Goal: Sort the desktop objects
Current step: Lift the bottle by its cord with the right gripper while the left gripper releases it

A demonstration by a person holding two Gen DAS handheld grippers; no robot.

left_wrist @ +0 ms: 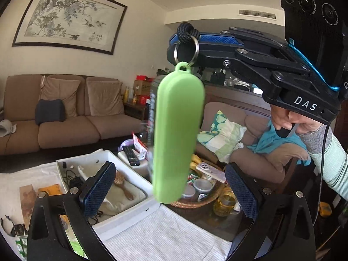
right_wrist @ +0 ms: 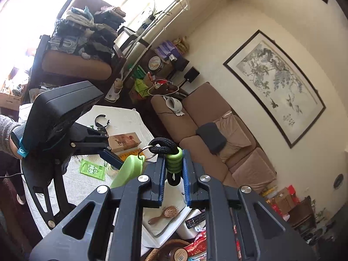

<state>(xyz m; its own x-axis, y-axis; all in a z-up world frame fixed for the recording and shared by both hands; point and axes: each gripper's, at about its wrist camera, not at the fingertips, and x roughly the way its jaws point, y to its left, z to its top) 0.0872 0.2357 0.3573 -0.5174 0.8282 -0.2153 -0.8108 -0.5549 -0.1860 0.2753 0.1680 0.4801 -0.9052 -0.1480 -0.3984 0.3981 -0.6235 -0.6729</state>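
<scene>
Green case [left_wrist: 177,134] dangling by lanyard [right_wrist: 173,163] pinched in right gripper [right_wrist: 173,174], left gripper [left_wrist: 169,187] wide open, empty

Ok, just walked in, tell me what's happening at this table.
A person is sorting desk clutter with handheld tongs. The right tongs are shut on the black cord of a keyring, at its green ribbed slider, and the green case dangles from it in mid-air. The left tongs are open below, holding nothing. Underneath sits a white box with a wooden hairbrush already inside, beside a wicker basket.
</scene>
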